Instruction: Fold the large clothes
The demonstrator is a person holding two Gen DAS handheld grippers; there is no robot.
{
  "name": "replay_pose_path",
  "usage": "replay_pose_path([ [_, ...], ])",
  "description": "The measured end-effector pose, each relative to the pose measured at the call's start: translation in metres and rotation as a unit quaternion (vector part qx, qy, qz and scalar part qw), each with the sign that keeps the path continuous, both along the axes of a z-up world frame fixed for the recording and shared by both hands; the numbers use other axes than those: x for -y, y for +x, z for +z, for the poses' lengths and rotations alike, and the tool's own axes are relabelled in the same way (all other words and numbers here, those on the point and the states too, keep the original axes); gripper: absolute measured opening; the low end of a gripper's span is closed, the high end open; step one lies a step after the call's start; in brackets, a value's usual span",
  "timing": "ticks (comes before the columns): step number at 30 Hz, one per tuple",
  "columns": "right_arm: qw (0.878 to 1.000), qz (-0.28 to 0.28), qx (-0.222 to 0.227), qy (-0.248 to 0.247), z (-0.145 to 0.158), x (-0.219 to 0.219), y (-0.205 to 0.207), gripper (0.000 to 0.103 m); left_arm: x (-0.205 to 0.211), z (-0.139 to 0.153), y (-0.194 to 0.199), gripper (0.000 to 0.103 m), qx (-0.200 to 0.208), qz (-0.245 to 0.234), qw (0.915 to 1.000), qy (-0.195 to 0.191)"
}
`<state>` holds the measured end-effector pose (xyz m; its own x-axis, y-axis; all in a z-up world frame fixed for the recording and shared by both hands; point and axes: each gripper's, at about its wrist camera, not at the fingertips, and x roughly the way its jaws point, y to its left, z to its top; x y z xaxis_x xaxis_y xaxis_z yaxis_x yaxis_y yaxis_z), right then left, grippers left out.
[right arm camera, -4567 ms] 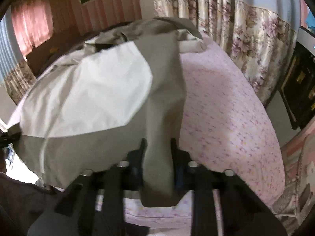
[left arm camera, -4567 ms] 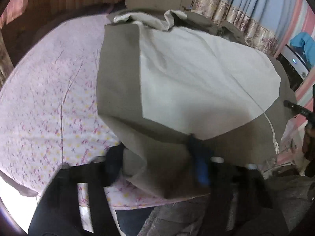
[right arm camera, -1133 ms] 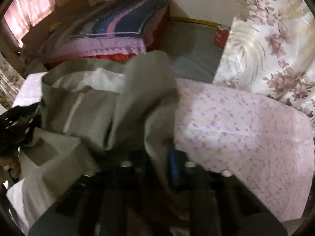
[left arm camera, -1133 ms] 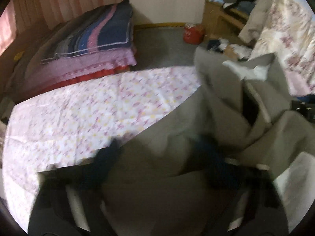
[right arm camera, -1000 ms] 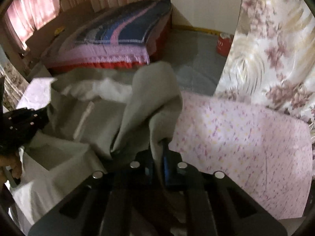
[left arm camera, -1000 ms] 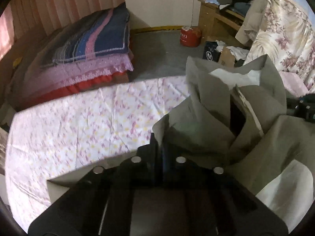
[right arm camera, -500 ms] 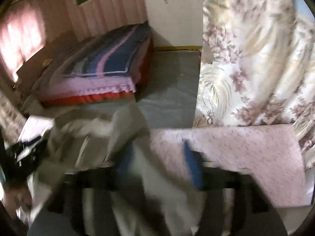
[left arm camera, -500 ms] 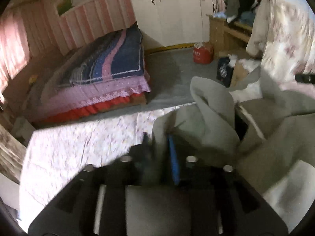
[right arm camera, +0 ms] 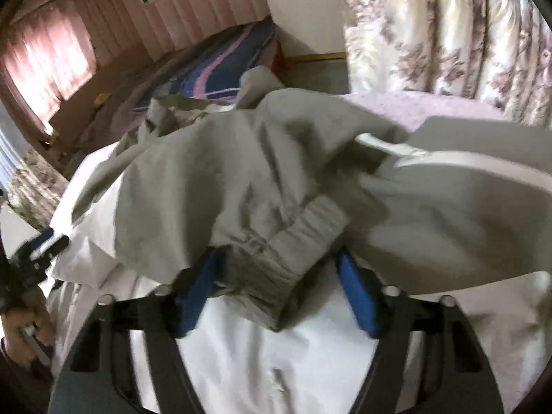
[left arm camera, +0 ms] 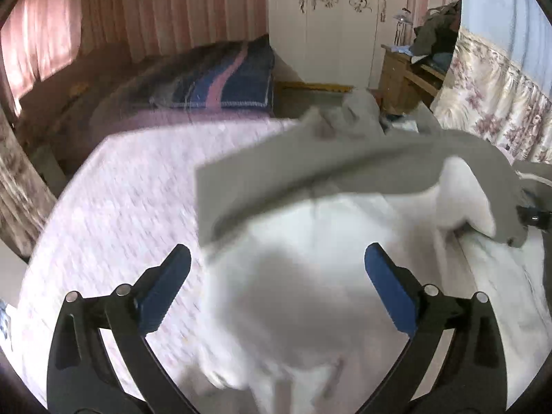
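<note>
A large grey jacket with white lining (left arm camera: pixel 310 258) lies spread on the bed's pink flowered sheet (left arm camera: pixel 120 207), a grey hem band (left arm camera: pixel 293 172) folded across it. My left gripper (left arm camera: pixel 279 276) hovers over the lining, its jaws opening wide with no cloth pinched between them. In the right wrist view the jacket (right arm camera: pixel 207 179) is bunched up. Its ribbed grey sleeve cuff (right arm camera: pixel 296 241) lies loose between the blue pads of my right gripper (right arm camera: pixel 276 293), whose jaws are closing. The left gripper (right arm camera: pixel 41 245) and the hand (right arm camera: pixel 17 327) holding it show at the left edge.
A second bed with a blue and pink striped blanket (left arm camera: pixel 214 82) stands beyond. A white wardrobe (left arm camera: pixel 327 27) and a cluttered wooden dresser (left arm camera: pixel 407 72) stand at the back, a flowered curtain (left arm camera: pixel 483 103) hangs on the right, and grey floor lies between the beds.
Both grippers, which held pinched grey fabric, have let go and opened. They swung across the bed, and the jacket now lies under them with its white lining up.
</note>
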<state>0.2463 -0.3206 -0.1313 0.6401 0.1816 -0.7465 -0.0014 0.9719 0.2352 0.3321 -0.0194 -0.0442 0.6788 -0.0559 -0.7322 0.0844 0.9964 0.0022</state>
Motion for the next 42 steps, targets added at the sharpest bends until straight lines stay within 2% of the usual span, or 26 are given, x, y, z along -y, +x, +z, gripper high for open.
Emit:
replay_pose_path([
  [1, 1.000, 0.005, 0.012, -0.003, 0.000, -0.001, -0.003, 0.033, 0.003, -0.003, -0.005, 0.100, 0.001, -0.004, 1.0000, 0.004],
  [2, 1.000, 0.005, 0.023, -0.011, 0.005, 0.000, -0.007, 0.029, 0.007, -0.004, -0.009, 0.100, 0.003, -0.010, 0.9999, 0.012],
  [4, 0.999, 0.001, 0.036, -0.014, 0.017, 0.006, -0.014, 0.014, 0.010, -0.004, -0.015, 0.100, 0.005, -0.015, 0.9994, 0.032],
  [8, 0.992, -0.036, 0.078, -0.095, 0.057, 0.030, -0.042, 0.012, 0.007, 0.017, -0.019, 0.100, 0.029, -0.014, 0.9982, 0.050],
  [10, 0.989, -0.057, 0.068, -0.117, 0.061, 0.051, -0.049, 0.012, 0.000, 0.022, -0.015, 0.100, 0.027, -0.006, 0.9985, 0.048],
  [12, 0.991, -0.063, 0.028, -0.116, 0.050, 0.071, -0.051, 0.012, -0.005, 0.019, -0.010, 0.100, 0.016, 0.002, 0.9989, 0.043],
  [14, 0.993, -0.062, 0.010, -0.104, 0.036, 0.082, -0.053, 0.013, -0.006, 0.006, 0.000, 0.100, -0.006, 0.002, 0.9990, 0.043],
  [18, 0.993, -0.058, 0.011, -0.104, 0.031, 0.076, -0.055, 0.020, -0.009, -0.022, 0.015, 0.100, -0.044, 0.020, 0.9974, 0.053],
  [20, 0.993, -0.051, 0.013, -0.101, 0.031, 0.070, -0.053, 0.024, -0.014, -0.029, 0.018, 0.100, -0.047, 0.027, 0.9968, 0.058],
  [22, 0.993, -0.036, 0.012, -0.109, 0.032, 0.062, -0.053, 0.036, -0.023, -0.035, 0.018, 0.100, -0.049, 0.035, 0.9966, 0.055],
  [23, 0.993, -0.031, 0.012, -0.114, 0.031, 0.057, -0.052, 0.047, -0.029, -0.037, 0.016, 0.100, -0.049, 0.036, 0.9970, 0.048],
  [24, 0.993, -0.026, 0.015, -0.117, 0.033, 0.050, -0.054, 0.054, -0.035, -0.038, 0.016, 0.100, -0.047, 0.038, 0.9976, 0.035],
  [25, 0.992, -0.021, 0.016, -0.122, 0.032, 0.045, -0.054, 0.055, -0.037, -0.038, 0.017, 0.099, -0.047, 0.039, 0.9978, 0.026],
  [27, 0.992, -0.020, 0.018, -0.126, 0.029, 0.039, -0.054, 0.055, -0.039, -0.041, 0.019, 0.081, -0.050, 0.029, 0.9983, 0.005],
  [29, 0.993, -0.016, 0.023, -0.116, 0.027, 0.035, -0.056, 0.053, -0.036, -0.043, 0.019, 0.028, -0.046, 0.011, 0.9989, -0.002],
  [30, 0.993, -0.017, 0.025, -0.114, 0.027, 0.034, -0.057, 0.046, -0.032, -0.042, 0.020, 0.021, -0.041, 0.005, 0.9991, 0.010],
  [31, 0.994, -0.017, 0.027, -0.108, 0.028, 0.033, -0.058, 0.032, -0.029, -0.039, 0.021, 0.007, -0.032, 0.008, 0.9987, 0.039],
  [32, 0.995, -0.017, 0.028, -0.099, 0.028, 0.033, -0.060, 0.027, -0.029, -0.037, 0.022, 0.004, -0.029, 0.012, 0.9982, 0.052],
  [34, 0.997, -0.012, 0.026, -0.078, 0.027, 0.031, -0.061, 0.027, -0.039, -0.033, 0.024, 0.004, -0.031, 0.025, 0.9979, 0.052],
  [36, 0.995, -0.011, 0.021, -0.093, 0.021, 0.024, -0.060, 0.027, -0.043, -0.032, 0.023, 0.005, -0.031, 0.019, 0.9968, 0.071],
  [37, 0.994, -0.013, 0.014, -0.109, 0.015, 0.021, -0.056, 0.027, -0.039, -0.035, 0.023, 0.007, -0.028, 0.012, 0.9946, 0.099],
  [39, 0.994, -0.013, -0.004, -0.106, 0.002, 0.023, -0.050, 0.027, -0.033, -0.044, 0.024, 0.011, -0.026, 0.004, 0.9910, 0.131],
  [40, 0.995, -0.015, -0.011, -0.100, -0.005, 0.025, -0.047, 0.027, -0.032, -0.048, 0.024, 0.017, -0.020, 0.008, 0.9889, 0.147],
  [42, 0.994, -0.017, -0.007, -0.105, -0.010, 0.026, -0.047, 0.027, -0.040, -0.045, 0.023, 0.027, -0.013, 0.029, 0.9899, 0.138],
])
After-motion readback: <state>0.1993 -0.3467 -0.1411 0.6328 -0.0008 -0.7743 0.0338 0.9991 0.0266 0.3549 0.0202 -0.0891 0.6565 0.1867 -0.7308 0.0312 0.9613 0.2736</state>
